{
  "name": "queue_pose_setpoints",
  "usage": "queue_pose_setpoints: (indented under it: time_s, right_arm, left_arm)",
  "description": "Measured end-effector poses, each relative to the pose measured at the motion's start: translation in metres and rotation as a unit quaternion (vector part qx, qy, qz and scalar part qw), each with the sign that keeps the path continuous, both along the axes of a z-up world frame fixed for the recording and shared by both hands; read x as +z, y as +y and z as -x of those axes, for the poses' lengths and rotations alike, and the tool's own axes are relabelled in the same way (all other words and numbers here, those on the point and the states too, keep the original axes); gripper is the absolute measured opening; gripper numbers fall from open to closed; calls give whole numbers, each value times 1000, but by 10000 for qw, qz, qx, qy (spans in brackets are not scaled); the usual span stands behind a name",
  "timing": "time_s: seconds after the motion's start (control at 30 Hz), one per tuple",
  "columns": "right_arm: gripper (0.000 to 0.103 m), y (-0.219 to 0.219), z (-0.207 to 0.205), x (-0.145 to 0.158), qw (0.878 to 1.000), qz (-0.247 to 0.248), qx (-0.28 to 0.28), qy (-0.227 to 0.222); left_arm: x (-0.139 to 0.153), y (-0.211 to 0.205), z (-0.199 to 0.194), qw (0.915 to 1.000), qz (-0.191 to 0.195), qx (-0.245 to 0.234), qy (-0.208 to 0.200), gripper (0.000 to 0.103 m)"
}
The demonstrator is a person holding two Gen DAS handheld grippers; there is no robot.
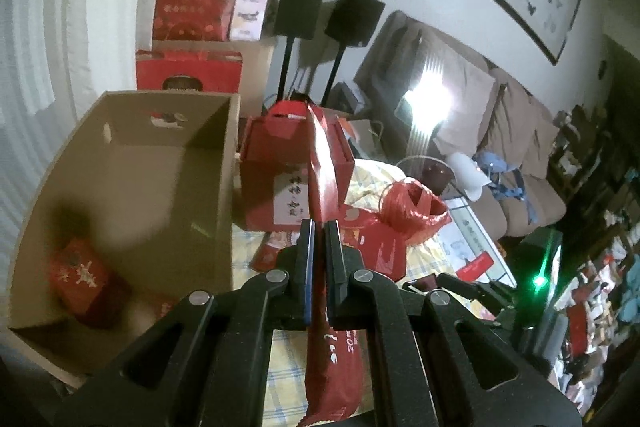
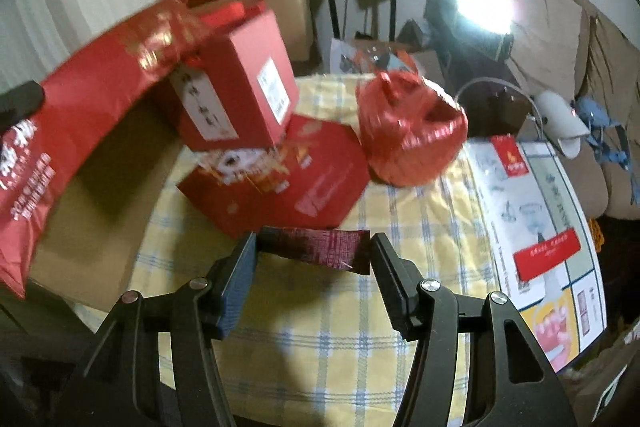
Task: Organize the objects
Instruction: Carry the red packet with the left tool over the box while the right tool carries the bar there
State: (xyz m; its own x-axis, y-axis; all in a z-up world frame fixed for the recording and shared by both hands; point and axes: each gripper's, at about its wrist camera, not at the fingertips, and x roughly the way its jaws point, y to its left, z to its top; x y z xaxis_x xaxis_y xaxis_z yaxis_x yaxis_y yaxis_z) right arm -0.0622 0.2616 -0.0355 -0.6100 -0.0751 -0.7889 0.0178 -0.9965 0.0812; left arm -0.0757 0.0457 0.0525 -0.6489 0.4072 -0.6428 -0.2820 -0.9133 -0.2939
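My left gripper (image 1: 319, 227) is shut on a long flat red packet (image 1: 326, 179) and holds it edge-on in the air, just right of an open cardboard box (image 1: 132, 163). A red carton (image 1: 82, 277) lies in the box. The same red packet (image 2: 64, 131) shows at the left of the right wrist view, held above the box. My right gripper (image 2: 314, 243) holds a small dark red packet (image 2: 320, 247) between its fingers, above the yellow checked tablecloth (image 2: 340, 327).
On the table stand a red gift box with a white label (image 2: 236, 83), a flat red box (image 2: 288, 183) under it, a red plastic bag (image 2: 412, 131) and a printed white carton (image 2: 532, 219). Speakers, stacked red boxes and a sofa are behind.
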Motion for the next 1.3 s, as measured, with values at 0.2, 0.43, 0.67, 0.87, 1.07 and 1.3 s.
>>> queue_pose_setpoints:
  time_s: [0.2,0.43,0.67,0.87,1.07,1.3]
  right_arm:
    - [59,-20,1,22,9997,-8,189,184]
    - [59,-47,3,37,9985,30,451,313]
    - [59,-72,6,48,9966,72,717,403]
    - [59,-97,11,55,9942,127,977,428]
    - [59,-126,18,58,9910,145,1256,432]
    - [59,-156,28,57,9879,157,1495,392]
  left_arm:
    - [12,-16,-5,9999,-64,80,128,4]
    - [25,-37,-16,9994,-108,159,282,3]
    - [32,-63,-21,9984,-76,419,372,3]
    - [25,-87,-14,9970,-38,709,314,3]
    - [10,-113,-5,9952,-20,963,196,3]
    - [-6,-130,3,9937,23,1119,83,3]
